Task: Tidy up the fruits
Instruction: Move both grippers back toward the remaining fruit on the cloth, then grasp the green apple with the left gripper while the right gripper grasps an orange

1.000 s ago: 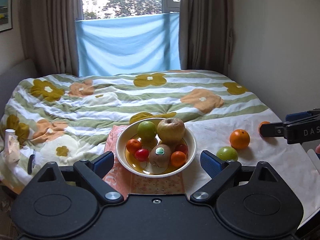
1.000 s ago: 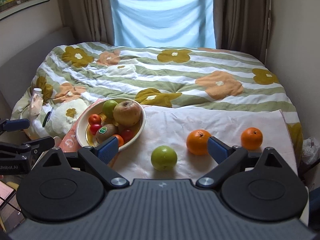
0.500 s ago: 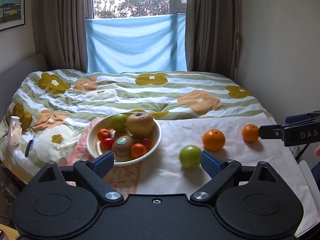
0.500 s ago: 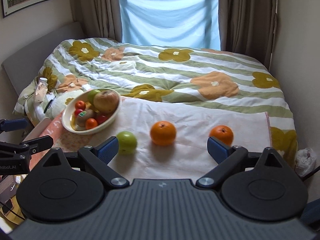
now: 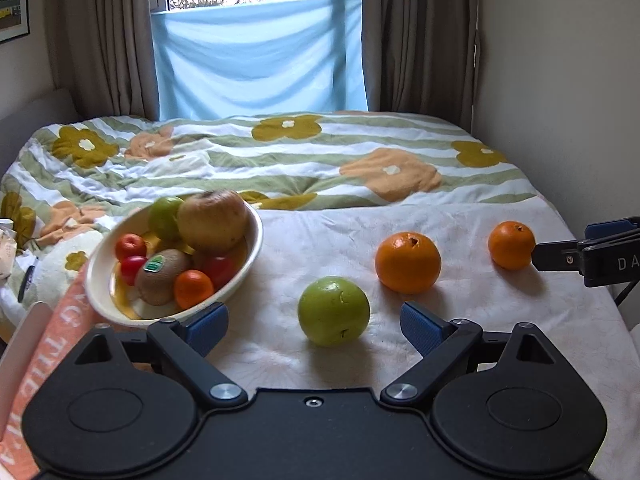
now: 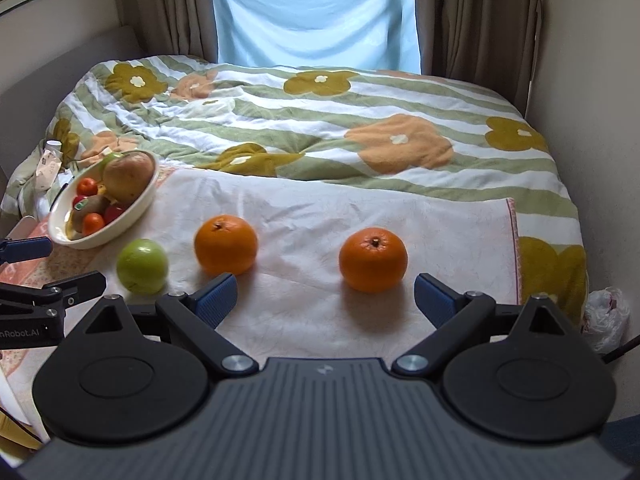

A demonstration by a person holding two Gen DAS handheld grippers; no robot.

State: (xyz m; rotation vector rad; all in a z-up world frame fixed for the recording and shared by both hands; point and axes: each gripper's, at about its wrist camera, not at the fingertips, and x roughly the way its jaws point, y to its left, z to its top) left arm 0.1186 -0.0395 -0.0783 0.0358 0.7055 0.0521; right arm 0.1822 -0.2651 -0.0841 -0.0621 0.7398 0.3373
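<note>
Bowl (image 5: 100, 280): at your far left on the bed, heaped with fruit.
Left gripper (image 5: 314, 326): your fingers gape wide, empty, the green apple (image 5: 334, 310) just ahead.
Middle orange (image 5: 408, 262): right of the apple.
Right gripper (image 6: 325, 294): wide apart, empty; far orange (image 6: 373, 260) just ahead.

Floral duvet (image 5: 280, 168), blue cloth (image 5: 260, 52), curtains (image 5: 420, 36)

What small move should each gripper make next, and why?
Probably ease both forward and down. The left gripper is open with the green apple just ahead of its fingers, the right gripper open before the nearer orange. Neither touches its fruit, and both lie outside the bowl.
</note>
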